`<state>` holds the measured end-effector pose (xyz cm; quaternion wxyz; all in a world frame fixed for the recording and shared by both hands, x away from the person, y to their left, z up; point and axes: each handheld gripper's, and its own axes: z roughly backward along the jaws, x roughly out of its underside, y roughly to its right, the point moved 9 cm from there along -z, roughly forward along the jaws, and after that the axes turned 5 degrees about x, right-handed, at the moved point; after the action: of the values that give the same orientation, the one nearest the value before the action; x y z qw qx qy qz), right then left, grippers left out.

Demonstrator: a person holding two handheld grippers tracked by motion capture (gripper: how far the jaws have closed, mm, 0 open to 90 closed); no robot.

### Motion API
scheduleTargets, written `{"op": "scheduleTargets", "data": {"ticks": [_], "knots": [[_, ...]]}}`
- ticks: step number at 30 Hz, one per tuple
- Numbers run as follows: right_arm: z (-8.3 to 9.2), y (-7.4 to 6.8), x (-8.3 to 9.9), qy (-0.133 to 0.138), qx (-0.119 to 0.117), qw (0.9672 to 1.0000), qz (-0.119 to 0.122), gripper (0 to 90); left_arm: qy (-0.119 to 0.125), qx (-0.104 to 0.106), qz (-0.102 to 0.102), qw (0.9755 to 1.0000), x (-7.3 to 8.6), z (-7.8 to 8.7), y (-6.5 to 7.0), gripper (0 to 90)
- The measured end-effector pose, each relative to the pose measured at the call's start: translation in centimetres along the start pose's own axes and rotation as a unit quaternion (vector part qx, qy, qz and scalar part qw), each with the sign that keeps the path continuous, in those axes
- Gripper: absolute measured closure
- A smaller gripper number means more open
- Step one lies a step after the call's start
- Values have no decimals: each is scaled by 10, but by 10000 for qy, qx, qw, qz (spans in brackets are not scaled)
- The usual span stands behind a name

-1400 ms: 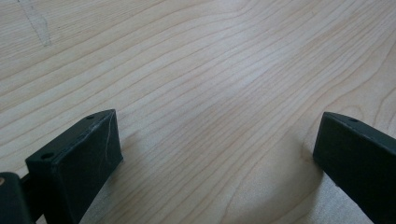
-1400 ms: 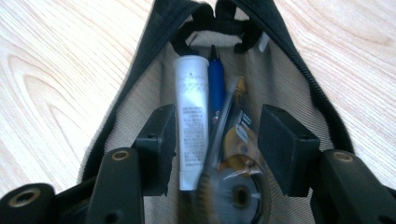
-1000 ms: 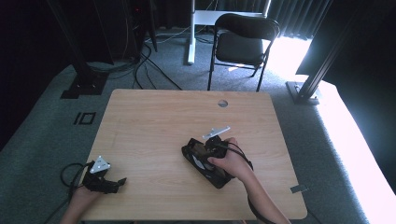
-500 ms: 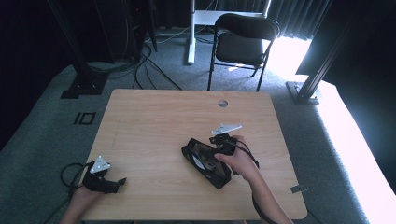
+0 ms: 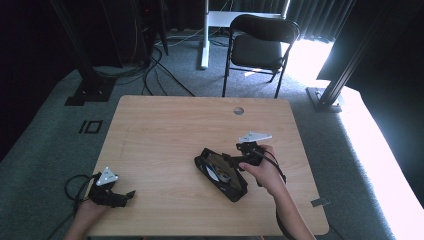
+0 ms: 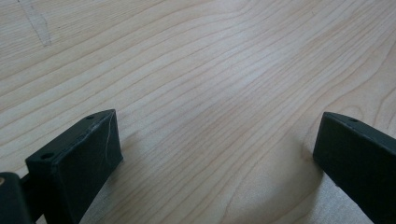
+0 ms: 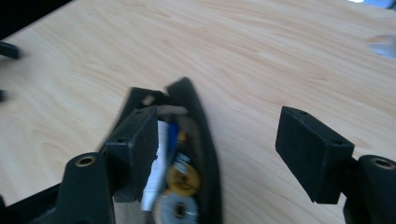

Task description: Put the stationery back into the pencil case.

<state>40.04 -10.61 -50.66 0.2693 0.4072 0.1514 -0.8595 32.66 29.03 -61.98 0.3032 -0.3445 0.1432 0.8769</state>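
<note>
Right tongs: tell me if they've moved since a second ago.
Yes. In the high view the right tongs have slid toward the table's right edge, off the black pouch. Their jaws have just been opening, one over the pouch's mouth.

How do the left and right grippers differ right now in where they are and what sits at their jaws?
The left gripper rests near the table's front left corner, away from the black pouch; the right gripper is at the pouch. The left gripper's jaws have bare wood between them; the right gripper's left jaw sits in the open pouch over its contents, its other jaw outside above bare wood. Both stand open, the right's jaws having just been opening.
</note>
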Motion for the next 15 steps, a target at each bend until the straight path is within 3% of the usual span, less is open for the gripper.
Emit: {"op": "scheduleTargets", "data": {"ticks": [15], "knots": [[6, 34, 27, 85, 360, 9983, -446, 281, 1, 0, 7, 10000, 0, 0, 0, 12]]}}
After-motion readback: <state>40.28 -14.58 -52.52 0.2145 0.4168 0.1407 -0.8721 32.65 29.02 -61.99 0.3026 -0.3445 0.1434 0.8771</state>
